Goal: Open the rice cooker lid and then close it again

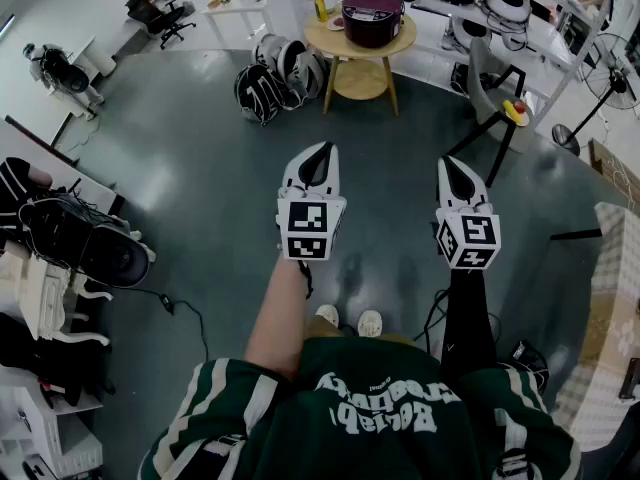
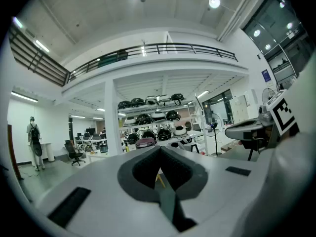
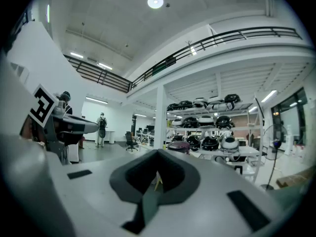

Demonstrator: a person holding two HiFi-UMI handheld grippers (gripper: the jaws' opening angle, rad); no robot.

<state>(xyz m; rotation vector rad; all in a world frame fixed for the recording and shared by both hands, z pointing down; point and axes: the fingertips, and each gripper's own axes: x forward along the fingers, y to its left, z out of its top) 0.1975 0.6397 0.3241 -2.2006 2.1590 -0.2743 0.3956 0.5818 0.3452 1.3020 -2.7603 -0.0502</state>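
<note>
Head view looks down on a person standing on a smooth grey floor [image 1: 200, 168], with dark padded backpacks [image 1: 272, 76] slumped far ahead at the left. The left gripper [image 1: 324, 148] is held level, its white tapered jaws pressed together on nothing, probably because nothing is yet within reach. Well ahead, the rice cooker [image 1: 372, 15], a squat glossy maroon drum with its lid down, sits on a round wooden table [image 1: 360, 54]. The right gripper [image 1: 447, 163] matches, with jaws together and empty, so the opening looks unstarted.
</note>
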